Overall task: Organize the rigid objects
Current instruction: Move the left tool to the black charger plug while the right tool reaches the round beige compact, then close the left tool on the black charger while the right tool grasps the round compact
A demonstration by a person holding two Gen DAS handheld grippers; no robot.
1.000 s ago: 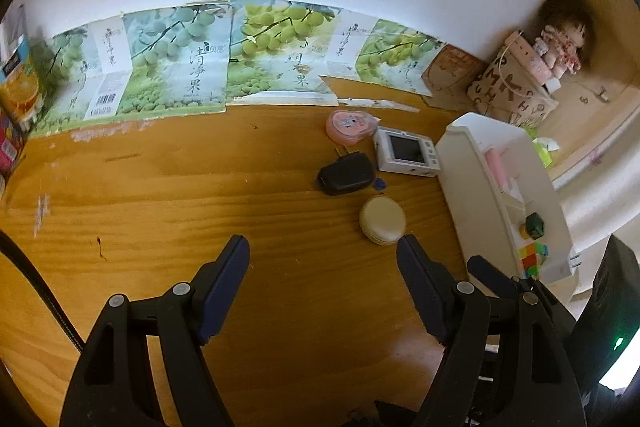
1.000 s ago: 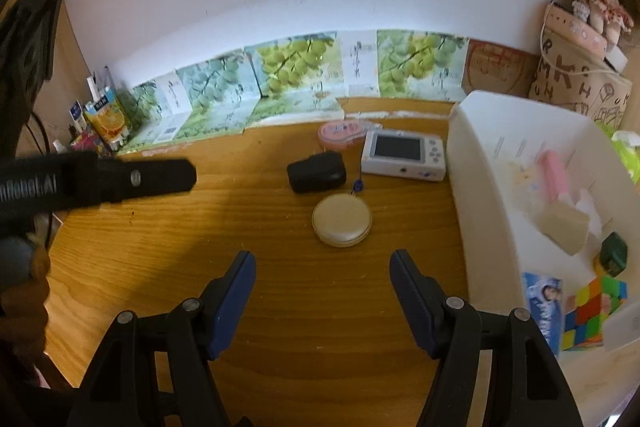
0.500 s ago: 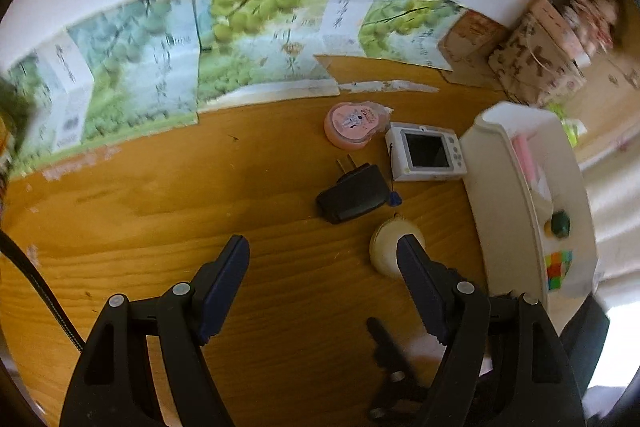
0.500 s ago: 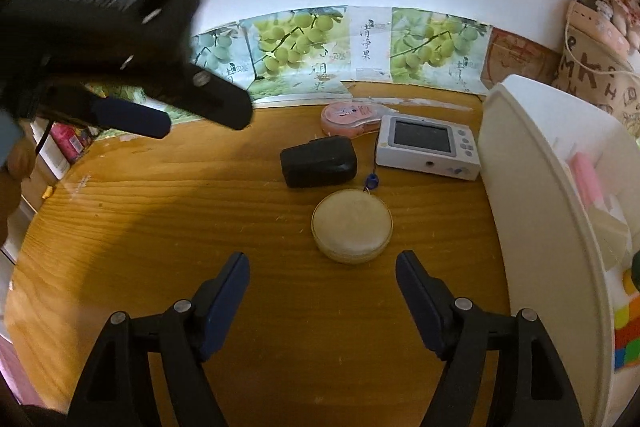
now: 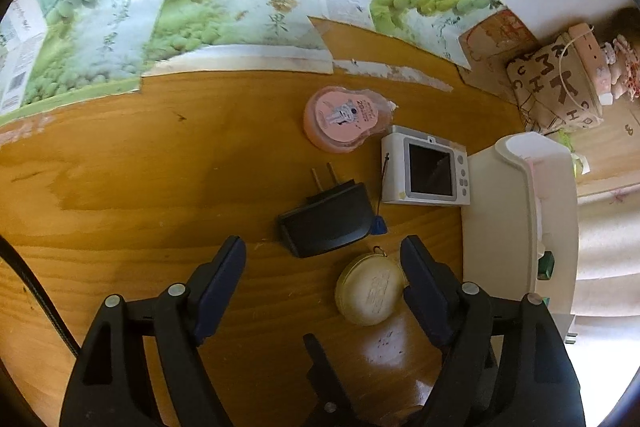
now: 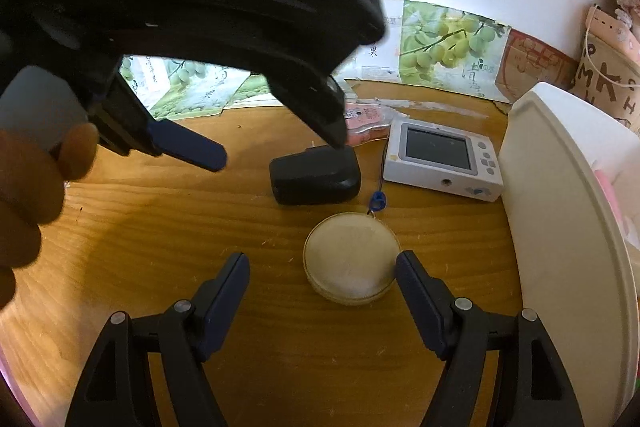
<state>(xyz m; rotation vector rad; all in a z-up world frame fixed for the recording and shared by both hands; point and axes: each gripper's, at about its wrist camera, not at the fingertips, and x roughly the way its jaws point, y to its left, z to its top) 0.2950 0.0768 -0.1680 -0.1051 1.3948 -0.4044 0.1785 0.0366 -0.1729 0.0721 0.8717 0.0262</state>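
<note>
1. Left wrist view looks steeply down on the wooden table, with the left gripper standing wide; its jaws are opening and nothing is pressed between them.
2. Taking the black charger as the landmark: it lies just ahead of the left fingertips, prongs pointing away toward the wall.
3. Just nearer than the charger and to its right sits the round cream tin, its edge close against the left gripper's right finger (I cannot tell whether they touch).
4. Beyond the charger to the right lies the white camera, screen up, and farther back the pink case.
5. Right of the charger, past the camera, rises the white organiser, whose curved wall closes off that side.
6. Left of the charger the wood is bare all the way to the grape posters.
7. Right wrist view shows the right gripper wide and holding nothing, the tin just inside its right finger, the charger beyond.
</note>
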